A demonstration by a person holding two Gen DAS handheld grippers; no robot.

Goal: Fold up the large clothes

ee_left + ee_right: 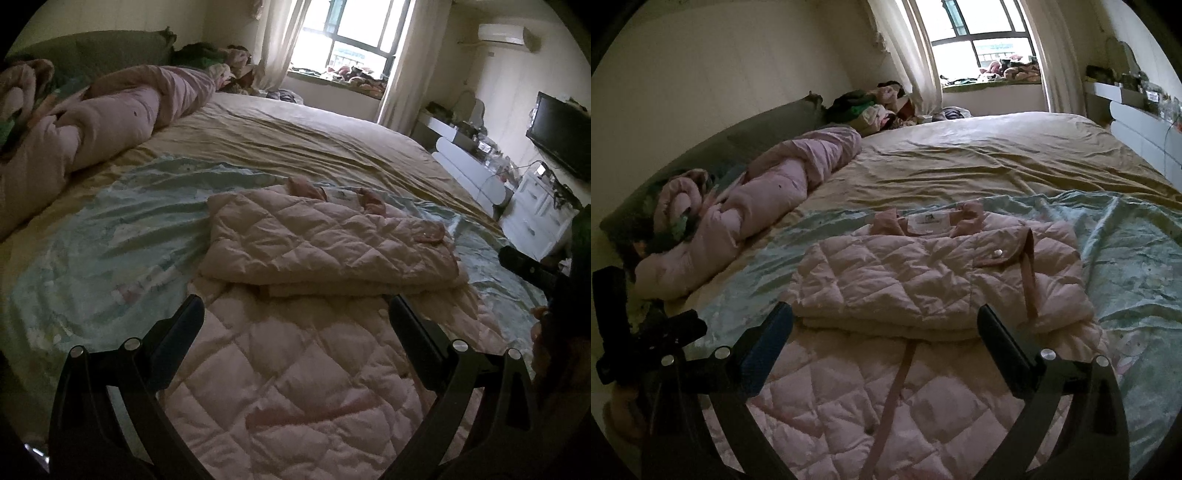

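Quilted pink jacket (pixel 923 295): one, partly folded, upper half doubled over the lower, lying on the bed (pixel 1015 162). My left tongs (pixel 295 321) and right tongs (pixel 884 325), two in all, hover spread wide above it, grasping nothing.

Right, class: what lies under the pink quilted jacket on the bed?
The pink quilted jacket lies on a pale green patterned sheet, which shows around it, over a beige bedsheet farther back. Whatever sits directly beneath the jacket's folded layers is covered.
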